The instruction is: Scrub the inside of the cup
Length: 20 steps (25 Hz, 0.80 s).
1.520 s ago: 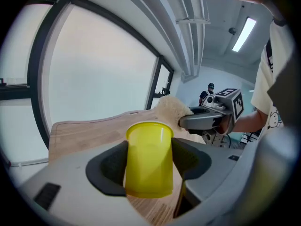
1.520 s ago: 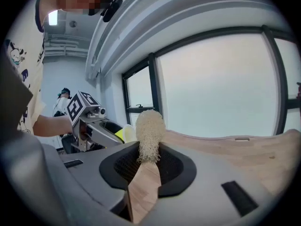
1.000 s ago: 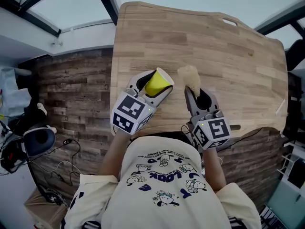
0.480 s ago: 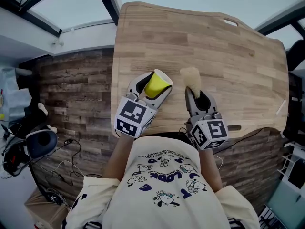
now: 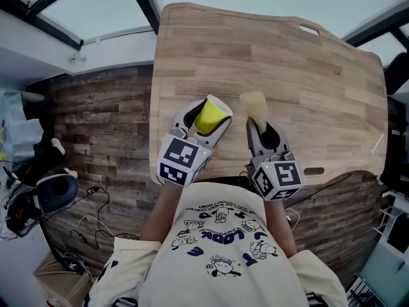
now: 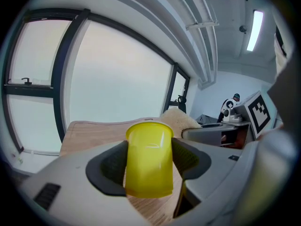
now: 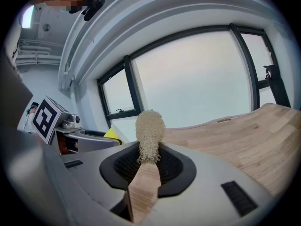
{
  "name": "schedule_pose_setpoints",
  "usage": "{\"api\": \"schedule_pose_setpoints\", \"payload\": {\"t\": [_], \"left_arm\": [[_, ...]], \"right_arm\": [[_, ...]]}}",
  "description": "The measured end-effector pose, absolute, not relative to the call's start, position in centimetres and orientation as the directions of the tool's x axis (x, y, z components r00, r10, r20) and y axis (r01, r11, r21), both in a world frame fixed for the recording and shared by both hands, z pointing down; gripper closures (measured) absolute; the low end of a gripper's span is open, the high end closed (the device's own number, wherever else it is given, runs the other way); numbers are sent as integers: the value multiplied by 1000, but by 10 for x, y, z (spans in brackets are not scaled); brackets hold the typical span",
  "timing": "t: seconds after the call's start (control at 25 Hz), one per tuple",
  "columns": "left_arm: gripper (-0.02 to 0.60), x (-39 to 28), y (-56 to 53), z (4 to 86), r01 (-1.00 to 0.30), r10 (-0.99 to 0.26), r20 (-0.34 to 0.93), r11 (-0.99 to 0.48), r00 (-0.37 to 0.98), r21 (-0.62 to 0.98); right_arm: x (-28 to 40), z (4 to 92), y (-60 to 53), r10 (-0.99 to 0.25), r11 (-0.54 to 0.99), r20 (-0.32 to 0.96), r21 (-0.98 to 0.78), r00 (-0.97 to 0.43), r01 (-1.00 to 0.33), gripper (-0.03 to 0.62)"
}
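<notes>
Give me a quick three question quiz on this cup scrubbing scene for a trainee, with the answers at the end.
1. Fill in: the left hand-held gripper is shut on a ___ cup.
2. Multiple choice: which one holds the wooden-handled scrubber? A, the left hand-held gripper. B, the right hand-held gripper. C, neither.
3. True or false: the scrubber's head is inside the cup.

Key: 1, yellow. 2, B. 3, false: the head is outside the cup, beside it and apart from it, above the wooden table.
</notes>
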<state>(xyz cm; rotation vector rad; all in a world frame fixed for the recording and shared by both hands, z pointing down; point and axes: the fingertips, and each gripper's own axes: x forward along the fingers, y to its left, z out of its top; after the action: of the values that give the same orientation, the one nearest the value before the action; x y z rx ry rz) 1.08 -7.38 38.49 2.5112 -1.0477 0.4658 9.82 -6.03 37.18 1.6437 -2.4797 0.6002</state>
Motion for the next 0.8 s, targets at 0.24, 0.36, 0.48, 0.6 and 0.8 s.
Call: {"api": "schedule_pose_setpoints", "payload": {"t": [0.24,0.36,0.48,0.6,0.8], "left_arm": [[282,13,-74,384,-730,-605,436,-650,666,213],[282,14,-73,385,-727,-602,440,-655,666,205],[282,15,-73,382,-728,-606,435,-657,666,199],[282,14,-73,382,-730,-610,434,-654,664,199],[282,17,-74,381,-729,-611,427,-654,666,200]], "right_arm": [[97,373,-60,-861,330,301,-281,-409,-901,516],[97,372,-59,-865,324,301,-276,-401,-905,516],[97,371,-58,-869,317,300,-275,-395,-908,516],[96,371,-58,-869,315,299,-279,-394,-907,516],[97,371,-58,-870,314,301,-276,-392,-908,516]]}}
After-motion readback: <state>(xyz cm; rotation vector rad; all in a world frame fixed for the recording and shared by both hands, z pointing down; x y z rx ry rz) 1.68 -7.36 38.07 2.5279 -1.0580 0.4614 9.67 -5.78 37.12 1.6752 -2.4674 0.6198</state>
